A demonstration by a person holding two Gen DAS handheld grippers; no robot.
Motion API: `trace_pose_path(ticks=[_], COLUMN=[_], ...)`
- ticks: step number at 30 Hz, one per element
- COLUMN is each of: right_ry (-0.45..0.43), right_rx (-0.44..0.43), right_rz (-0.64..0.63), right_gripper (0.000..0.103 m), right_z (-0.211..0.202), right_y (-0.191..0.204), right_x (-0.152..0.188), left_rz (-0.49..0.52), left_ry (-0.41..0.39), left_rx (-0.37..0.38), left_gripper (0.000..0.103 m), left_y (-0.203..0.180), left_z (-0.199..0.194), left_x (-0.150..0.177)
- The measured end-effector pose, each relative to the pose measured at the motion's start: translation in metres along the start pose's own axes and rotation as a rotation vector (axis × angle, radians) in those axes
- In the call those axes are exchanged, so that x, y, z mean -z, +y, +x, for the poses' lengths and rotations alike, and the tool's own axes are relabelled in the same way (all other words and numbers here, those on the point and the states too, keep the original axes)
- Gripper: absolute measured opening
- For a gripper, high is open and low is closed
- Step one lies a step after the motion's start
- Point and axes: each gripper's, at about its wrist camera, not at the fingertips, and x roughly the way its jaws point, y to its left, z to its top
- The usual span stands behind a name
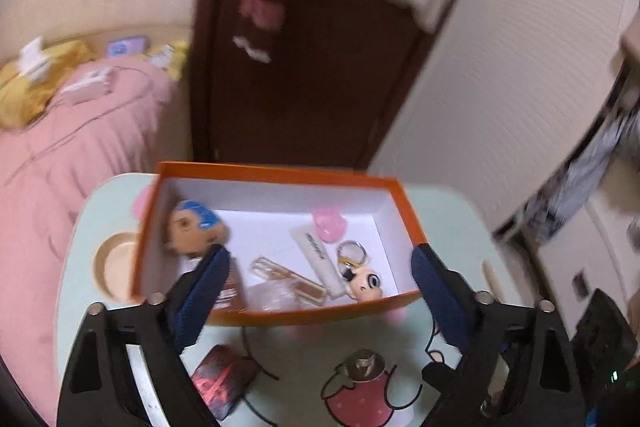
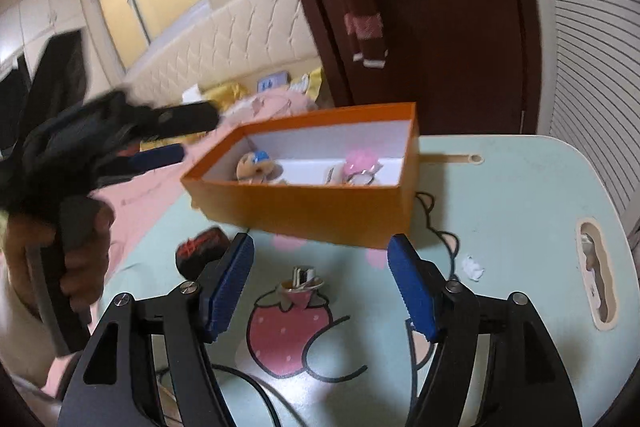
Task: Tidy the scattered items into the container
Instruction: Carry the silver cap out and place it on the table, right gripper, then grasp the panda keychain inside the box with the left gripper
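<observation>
An orange box [image 1: 280,315] with a white inside stands on a mint table [image 1: 288,359]. In it lie a blue-haired doll head [image 1: 192,227], a pink piece [image 1: 328,225], a white tube [image 1: 318,255], a key ring [image 1: 351,251], a small figure head [image 1: 366,281] and a rose-gold stick [image 1: 288,277]. My left gripper [image 1: 320,251] hangs open above the box's near side, empty. My right gripper [image 2: 322,241] is open over the table in front of the orange box [image 2: 320,211], nothing between its pads. Just below it lies a small metal item [image 2: 302,279]. A dark red-black packet [image 2: 202,247] lies at its left.
A white crumpled scrap [image 2: 472,267] lies right of the right gripper. The table has a handle slot [image 2: 596,275] at the right and a round recess [image 1: 114,267] at the left. A black cable [image 2: 256,387] runs near the front. Pink bedding [image 1: 60,167] borders the table's left.
</observation>
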Motion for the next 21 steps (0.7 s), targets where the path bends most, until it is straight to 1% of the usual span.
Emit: trace_pose_path(ticks=[1,2,3,4,6,8,9,10,12,16,18,19,21], right_ry=[-0.007,-0.009,-0.006,-0.003,0.004,-0.002,-0.007,-0.012,-0.023,-0.029,-0.029,-0.029,-0.031], right_rx=[-0.001,-0.002,-0.005,-0.005,-0.008,-0.011,-0.014,-0.018,-0.022,-0.025,-0.026,-0.029,-0.029], right_rz=[0.015,0.027,0.044,0.054,0.074,0.084,0.086,0.088,0.089,0.091,0.096,0.100,0.111], right_gripper=[0.070,0.070,0.070,0.070,0.070,0.070,0.070,0.070,0.070,0.070,0.070,0.070,0.070], right_z=[-0.001,-0.003,-0.003,-0.002,-0.002,-0.004,-0.005,-0.007,-0.008,-0.009,-0.009,-0.009,-0.009], right_y=[-0.004,-0.006,-0.010,-0.012,-0.016,-0.018,-0.017,-0.017,-0.015,-0.012,-0.011,-0.011,-0.011], right_x=[-0.001,-0.001,-0.001,-0.001,-0.001,-0.002,-0.003,-0.004,-0.005,-0.006,-0.006,-0.006,-0.006], left_rz=[0.028,0.045,0.050,0.042,0.013,-0.002,-0.005,-0.008,-0.010,-0.010,0.018,0.027,0.023], left_ry=[0.064,0.122,0.174,0.230,0.327,0.391,0.420,0.453,0.495,0.557,0.539,0.530,0.517], left_rx=[-0.011,-0.008,0.007,0.025,0.034,0.015,0.000,-0.012,-0.020,-0.017,-0.024,-0.025,-0.010], left_gripper=[0.077,0.075,0.072,0.069,0.067,0.067,0.064,0.058,0.055,0.055,0.054,0.052,0.050], left_y=[-0.010,-0.018,-0.023,-0.028,-0.032,-0.032,-0.032,-0.032,-0.033,-0.035,-0.038,-0.039,-0.036], left_z=[0.013,0.025,0.036,0.049,0.073,0.092,0.101,0.109,0.118,0.131,0.129,0.128,0.124], left_x=[-0.007,-0.011,-0.014,-0.016,-0.017,-0.016,-0.017,-0.016,-0.014,-0.006,-0.001,0.001,0.004])
